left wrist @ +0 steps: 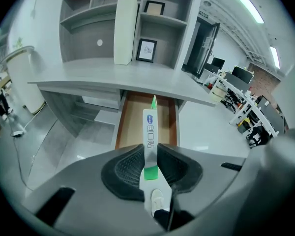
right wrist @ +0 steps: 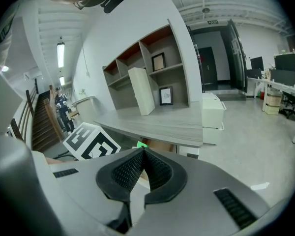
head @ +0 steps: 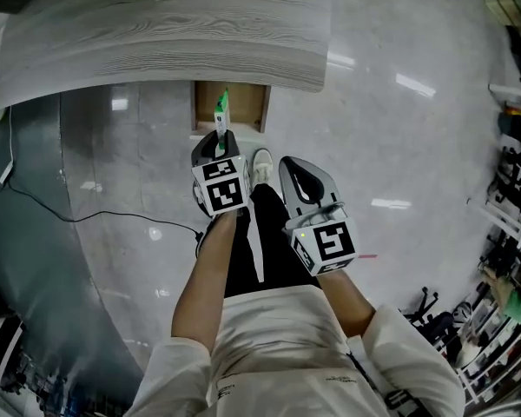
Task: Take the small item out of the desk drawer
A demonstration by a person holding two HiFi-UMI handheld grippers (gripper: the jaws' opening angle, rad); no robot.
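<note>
Two grippers out in front of the open drawer (head: 230,107), itself pulled out from under the grey desk top (head: 156,42), brown inside.

Left gripper (head: 218,143): at the drawer's front end, aimed along it. Clamped on the small item (left wrist: 150,129), a narrow white carton with a green tip and a green band. Pads pressed flat against both of its long sides. Carton held lengthwise, green tip towards the drawer's back, other end deep between the jaws. In the air over the drawer's front part, touching neither its walls nor its floor as far as can be seen.

Right gripper (right wrist: 143,151): to the right of the drawer and further out from its front than the left one. Jaws closed tip to tip, with nothing between them.

Beyond the drawer's back, on the desk: a shelf unit (left wrist: 83,28) with framed pictures (left wrist: 147,49) and a tall white panel (left wrist: 125,28) leaning upright. Just out from the drawer's front, on the floor: a white shoe (head: 262,165). Well to the drawer's left: a thin dark cable (head: 69,219) across the glossy floor.
</note>
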